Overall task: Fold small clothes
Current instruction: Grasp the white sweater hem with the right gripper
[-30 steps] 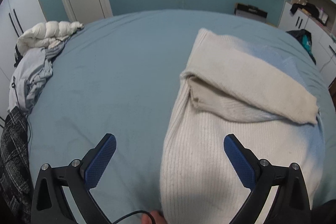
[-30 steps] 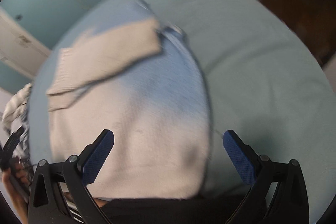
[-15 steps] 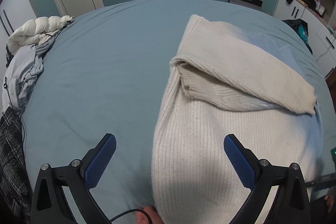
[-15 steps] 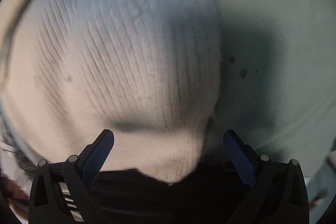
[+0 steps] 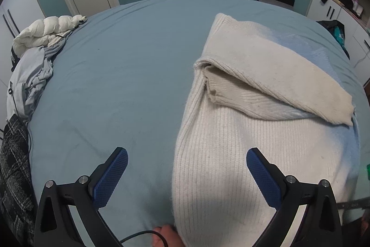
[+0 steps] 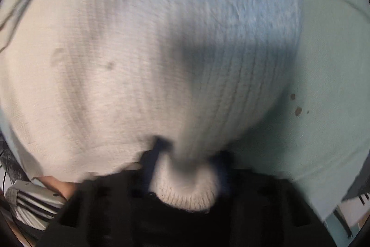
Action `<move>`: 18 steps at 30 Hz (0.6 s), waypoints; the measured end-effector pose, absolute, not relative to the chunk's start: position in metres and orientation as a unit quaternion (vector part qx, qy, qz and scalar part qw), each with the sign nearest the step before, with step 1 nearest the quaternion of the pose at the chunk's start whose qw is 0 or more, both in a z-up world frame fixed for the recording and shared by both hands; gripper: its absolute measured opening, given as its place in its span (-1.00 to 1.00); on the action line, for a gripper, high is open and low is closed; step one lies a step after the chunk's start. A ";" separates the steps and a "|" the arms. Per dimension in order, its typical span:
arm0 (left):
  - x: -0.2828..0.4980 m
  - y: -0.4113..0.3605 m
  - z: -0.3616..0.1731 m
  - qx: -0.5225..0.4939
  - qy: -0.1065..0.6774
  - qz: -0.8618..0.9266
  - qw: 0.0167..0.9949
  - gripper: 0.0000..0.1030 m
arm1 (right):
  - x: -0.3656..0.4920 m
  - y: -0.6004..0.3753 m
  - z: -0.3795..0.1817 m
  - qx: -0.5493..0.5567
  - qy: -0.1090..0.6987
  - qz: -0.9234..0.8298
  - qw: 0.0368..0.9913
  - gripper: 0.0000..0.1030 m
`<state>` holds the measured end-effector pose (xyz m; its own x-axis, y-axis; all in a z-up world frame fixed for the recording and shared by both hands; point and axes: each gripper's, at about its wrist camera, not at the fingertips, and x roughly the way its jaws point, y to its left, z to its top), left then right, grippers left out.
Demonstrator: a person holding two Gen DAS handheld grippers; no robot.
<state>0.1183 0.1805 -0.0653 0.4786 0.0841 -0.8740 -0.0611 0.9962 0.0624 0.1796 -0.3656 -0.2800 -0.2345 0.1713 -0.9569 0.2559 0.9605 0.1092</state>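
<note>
Across the right half of the left wrist view, the cream ribbed-knit sweater [image 5: 242, 154] is laid flat on the blue bed sheet [image 5: 120, 75], one sleeve [image 5: 277, 75] already folded diagonally over the body toward the right edge. The left gripper [image 5: 187, 174] is held over the sweater's near left edge, jaws wide apart, blue textured pads clear of the fabric, nothing clamped. A pile of other clothes [image 5: 34, 57], including a white puffer piece, is seen at the left edge of the frame. A hand [image 5: 165, 235] is just visible at bottom centre beside the hem.

Low centre in the right wrist view (heavily blurred), the right gripper [image 6: 185, 154] has just been closing, and a bunch of the sweater's hem corner [image 6: 185, 191] is pinched between its jaws. Knit is drawn into radiating ribs toward the pinch. Pale sheet is seen at right with a few dark specks.

Handling, as judged: soft, light, stretchy knit, no stiffness, so it is expected to sag and drag rather than hold shape. Friction on the sheet looks moderate. The ribbed hem is the firmest part to grip; a matching pinch at the near left hem corner is suggested for the left gripper, so both corners can be lifted evenly.
</note>
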 end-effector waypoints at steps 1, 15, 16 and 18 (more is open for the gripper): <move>0.118 0.180 -0.066 0.013 0.509 0.043 0.860 1.00 | 0.179 -0.363 -0.277 0.138 0.776 -0.030 0.614 -0.72; 0.122 0.200 -0.059 -0.035 0.489 0.056 0.870 1.00 | 0.170 -0.468 -0.208 0.395 0.432 0.000 0.811 -0.77; 0.124 0.201 -0.062 -0.039 0.495 0.055 0.866 1.00 | 0.165 -0.469 -0.200 0.401 0.427 -0.002 0.811 -0.76; 0.127 0.200 -0.068 -0.039 0.509 0.049 0.859 1.00 | 0.169 -0.467 -0.202 0.399 0.436 -0.018 0.806 -0.72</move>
